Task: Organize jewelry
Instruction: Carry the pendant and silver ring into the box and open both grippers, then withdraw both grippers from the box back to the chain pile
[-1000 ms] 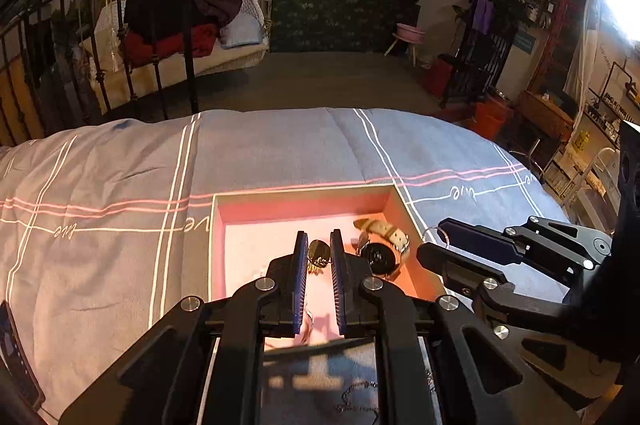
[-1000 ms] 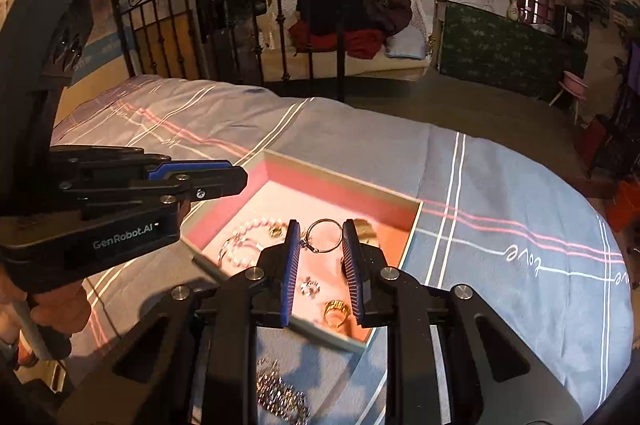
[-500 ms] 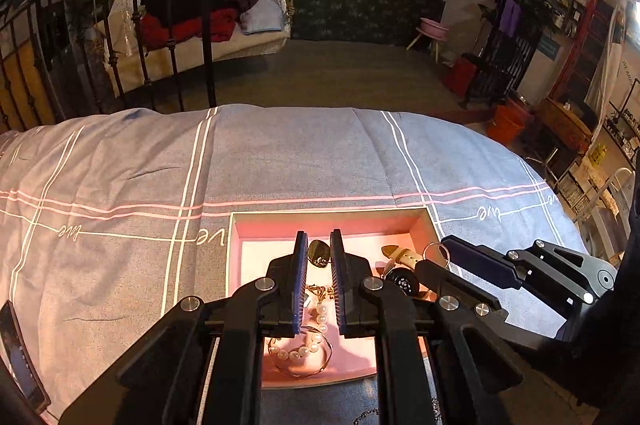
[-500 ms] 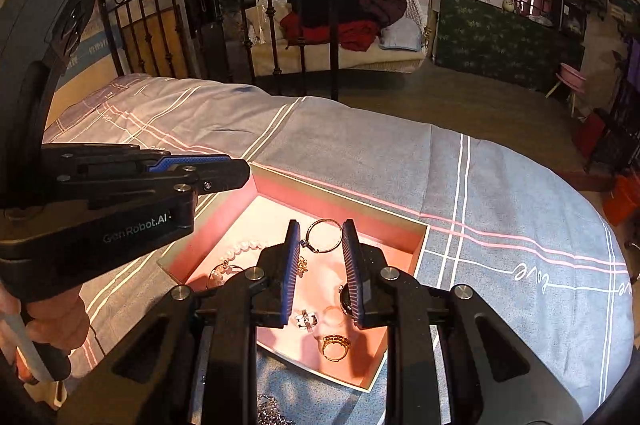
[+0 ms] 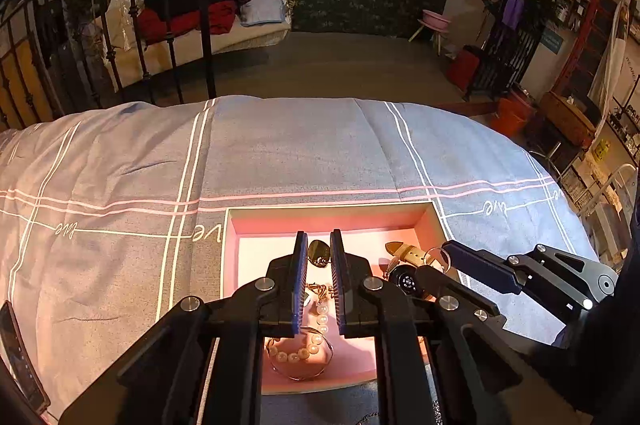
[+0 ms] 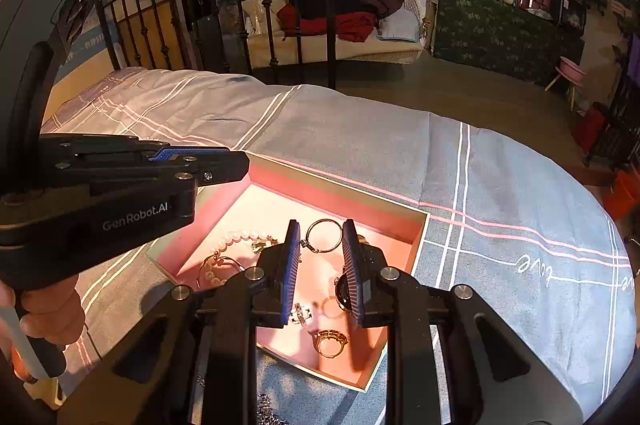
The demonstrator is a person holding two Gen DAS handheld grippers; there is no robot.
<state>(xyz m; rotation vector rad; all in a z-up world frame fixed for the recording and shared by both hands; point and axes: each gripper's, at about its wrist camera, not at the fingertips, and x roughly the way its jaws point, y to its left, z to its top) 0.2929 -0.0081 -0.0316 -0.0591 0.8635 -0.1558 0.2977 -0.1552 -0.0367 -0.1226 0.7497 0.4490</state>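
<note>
A shallow pink-lined box (image 5: 328, 221) (image 6: 340, 191) lies on the grey bed cover. My left gripper (image 5: 319, 253) is shut on a dark oval pendant (image 5: 319, 254) above the box. My right gripper (image 6: 321, 245) is shut on a thin metal ring (image 6: 325, 235) that hangs on a small clasp at its left pad, above the box's middle. In the box lie a pearl bracelet (image 5: 298, 351) (image 6: 236, 239), a tan-strap watch (image 5: 408, 265), a gold ring (image 6: 331, 342) and a small silver piece (image 6: 301, 314). Each gripper shows in the other's view.
The grey cover with pink and white stripes (image 5: 280, 153) spreads all round the box. A silver chain (image 6: 266, 409) lies on the cover near the box's front edge. A black iron bed rail (image 6: 256, 17) stands beyond the bed.
Both grippers have drawn back and up over the box, so more of its floor shows. Each keeps the same piece in its jaws.
</note>
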